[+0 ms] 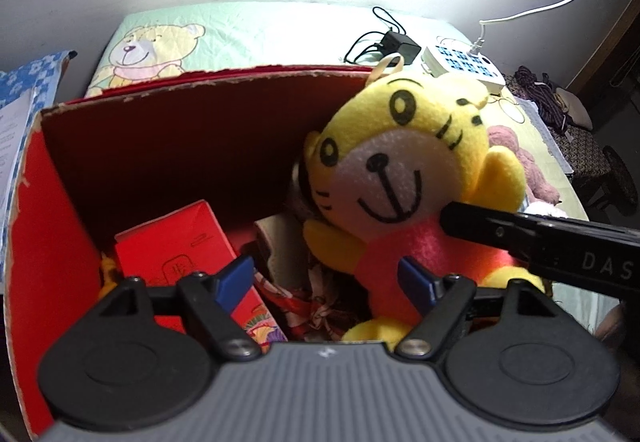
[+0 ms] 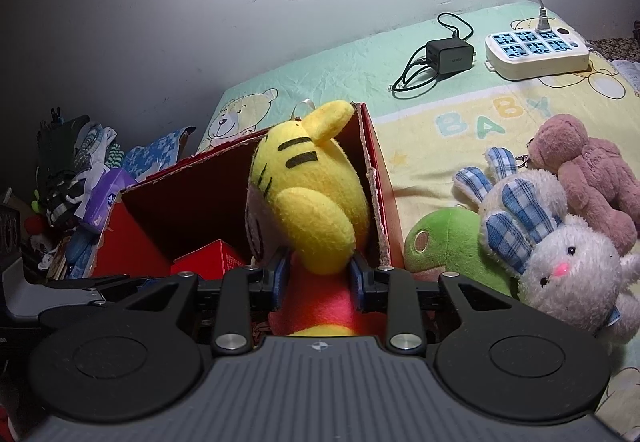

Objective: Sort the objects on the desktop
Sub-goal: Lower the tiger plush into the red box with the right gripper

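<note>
A yellow tiger plush [image 1: 404,177] in a red shirt hangs inside the right end of an open red cardboard box [image 1: 180,145]. My right gripper [image 2: 320,274] is shut on the tiger plush [image 2: 312,201] around its red body, at the box's [image 2: 376,177] right wall. The right gripper [image 1: 520,242] shows as a black bar across the plush in the left wrist view. My left gripper [image 1: 328,278] is open over the box, holding nothing, its blue pads just left of the plush. A red carton [image 1: 188,250] lies in the box.
On the baby-print mat [image 2: 440,129] lie a white-and-blue-check rabbit plush [image 2: 560,250], a green plush [image 2: 448,242], a brown bear plush [image 2: 588,169], a black charger [image 2: 448,53] and a white power strip [image 2: 536,49]. Clutter [image 2: 76,177] is piled left of the box.
</note>
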